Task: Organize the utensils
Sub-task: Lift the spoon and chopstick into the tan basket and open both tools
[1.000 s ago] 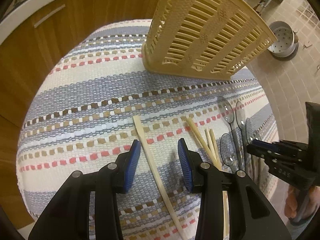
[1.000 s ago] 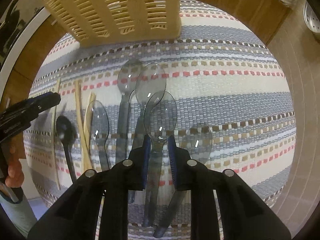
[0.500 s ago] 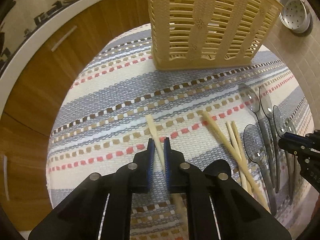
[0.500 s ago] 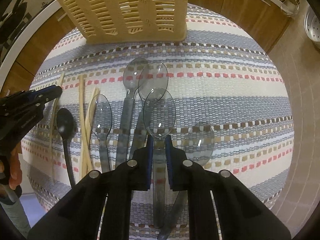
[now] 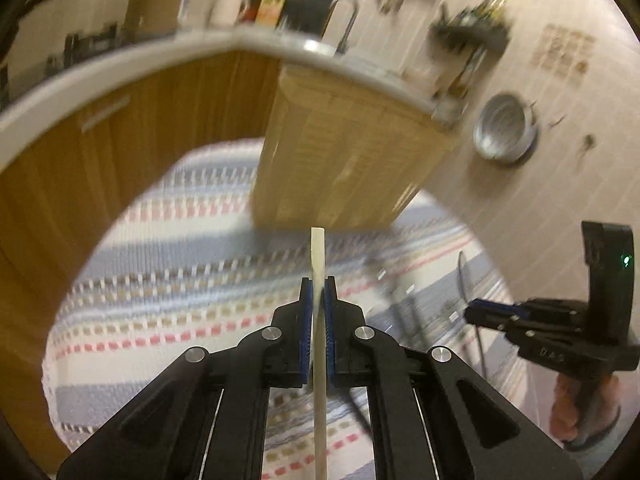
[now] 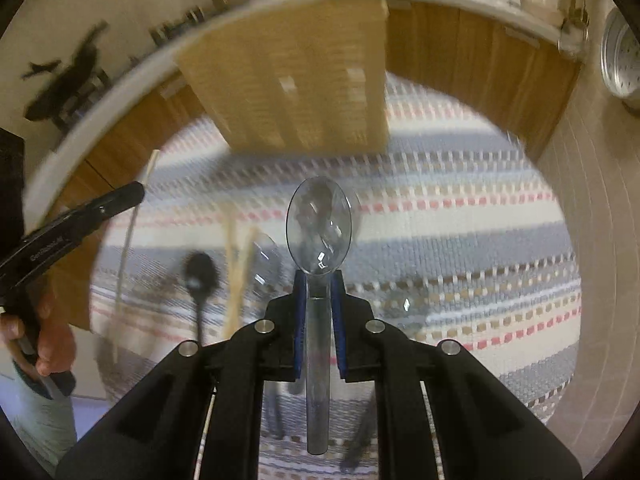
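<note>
While my left gripper [image 5: 319, 292] clamped a pale chopstick [image 5: 318, 256] and my right gripper [image 6: 319, 284] clamped a clear spoon [image 6: 319, 226], both utensils hung above the striped mat [image 6: 460, 216], before the beige basket [image 6: 296, 80].

Striped mat [image 6: 460, 216] bears basket [image 6: 296, 80], spoons [image 6: 200, 276], chopsticks [image 6: 236, 276]
</note>
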Demonstrator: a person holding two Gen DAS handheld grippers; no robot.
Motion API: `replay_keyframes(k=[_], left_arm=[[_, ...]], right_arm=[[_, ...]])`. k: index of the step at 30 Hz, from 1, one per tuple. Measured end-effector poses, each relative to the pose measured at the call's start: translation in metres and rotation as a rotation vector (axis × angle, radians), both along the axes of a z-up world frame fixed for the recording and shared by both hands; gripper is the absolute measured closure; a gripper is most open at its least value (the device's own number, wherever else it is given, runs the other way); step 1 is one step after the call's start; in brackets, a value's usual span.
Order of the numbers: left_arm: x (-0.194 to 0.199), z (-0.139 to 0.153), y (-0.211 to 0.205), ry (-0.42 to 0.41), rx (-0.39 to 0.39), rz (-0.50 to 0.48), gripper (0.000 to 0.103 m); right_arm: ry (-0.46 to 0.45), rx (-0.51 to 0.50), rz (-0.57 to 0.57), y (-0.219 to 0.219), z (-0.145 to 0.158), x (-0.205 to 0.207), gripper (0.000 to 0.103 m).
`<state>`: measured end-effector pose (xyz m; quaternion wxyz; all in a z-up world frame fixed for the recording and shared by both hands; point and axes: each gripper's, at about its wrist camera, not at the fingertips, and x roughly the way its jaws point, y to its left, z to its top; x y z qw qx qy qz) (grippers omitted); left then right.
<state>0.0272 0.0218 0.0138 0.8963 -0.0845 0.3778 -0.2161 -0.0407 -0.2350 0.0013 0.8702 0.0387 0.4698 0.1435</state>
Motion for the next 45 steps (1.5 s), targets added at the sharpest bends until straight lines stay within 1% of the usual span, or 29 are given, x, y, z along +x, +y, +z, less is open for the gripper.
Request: replay_keyframes(k=[3, 5, 6, 8, 11, 12, 15, 18, 20, 23, 26, 28, 32, 37, 39, 41, 43, 44, 45], left_arm=[[-0.011, 0.03, 0.004, -0.125, -0.056, 0.007, 0.1], [-0.015, 0.057, 0.002, -0.236, -0.081, 0.037, 0.1], [-0.015, 0.073, 0.001, -0.308, -0.102, 0.057, 0.1], [-0.012, 0.093, 0.002, -0.397, -0.129, 0.095, 0.1], [0.005, 0.116, -0.005, -0.532, -0.17, 0.166, 0.1], [0.012, 0.121, -0.009, -0.568, -0.182, 0.183, 0.1], [0.03, 0.134, -0.013, -0.615, -0.214, 0.217, 0.1], [0.059, 0.134, -0.021, -0.673, -0.217, 0.264, 0.1], [0.068, 0.131, -0.023, -0.688, -0.217, 0.275, 0.1], [0.084, 0.122, -0.024, -0.711, -0.213, 0.319, 0.1], [0.094, 0.115, -0.022, -0.717, -0.212, 0.345, 0.1], [0.099, 0.11, -0.023, -0.731, -0.192, 0.357, 0.1], [0.099, 0.098, -0.028, -0.759, -0.141, 0.369, 0.1], [0.103, 0.088, -0.028, -0.762, -0.12, 0.38, 0.099], [0.106, 0.085, -0.028, -0.743, -0.111, 0.374, 0.099], [0.106, 0.082, -0.025, -0.704, -0.113, 0.363, 0.098], [0.103, 0.081, -0.019, -0.677, -0.123, 0.357, 0.086], [0.101, 0.081, -0.015, -0.668, -0.127, 0.355, 0.078], [0.097, 0.082, -0.01, -0.658, -0.133, 0.356, 0.073]], right_arm=[[-0.106, 0.014, 0.003, 0.005, 0.028, -0.008, 0.093], [-0.193, 0.029, 0.007, 0.006, 0.054, -0.01, 0.093], [-0.238, 0.035, 0.005, 0.007, 0.067, -0.01, 0.093], [-0.312, 0.057, -0.004, 0.005, 0.087, -0.005, 0.093], [-0.422, 0.094, -0.024, 0.004, 0.113, 0.014, 0.093], [-0.465, 0.09, -0.037, 0.004, 0.12, 0.021, 0.093], [-0.557, 0.094, -0.07, 0.002, 0.141, 0.047, 0.093], [-0.629, 0.106, -0.116, -0.007, 0.153, 0.08, 0.093], [-0.66, 0.11, -0.139, -0.012, 0.155, 0.1, 0.093], [-0.693, 0.125, -0.168, -0.022, 0.152, 0.126, 0.093], [-0.712, 0.112, -0.186, -0.023, 0.14, 0.149, 0.093], [-0.713, 0.101, -0.185, -0.021, 0.127, 0.16, 0.093], [-0.723, 0.065, -0.189, -0.015, 0.104, 0.163, 0.093], [-0.701, 0.054, -0.18, -0.012, 0.083, 0.167, 0.092], [-0.686, 0.054, -0.168, -0.011, 0.079, 0.164, 0.092], [-0.683, 0.045, -0.166, -0.011, 0.076, 0.157, 0.091], [-0.676, 0.043, -0.158, -0.01, 0.076, 0.15, 0.091], [-0.669, 0.045, -0.154, -0.011, 0.076, 0.146, 0.091], [-0.663, 0.049, -0.151, -0.011, 0.076, 0.141, 0.086]])
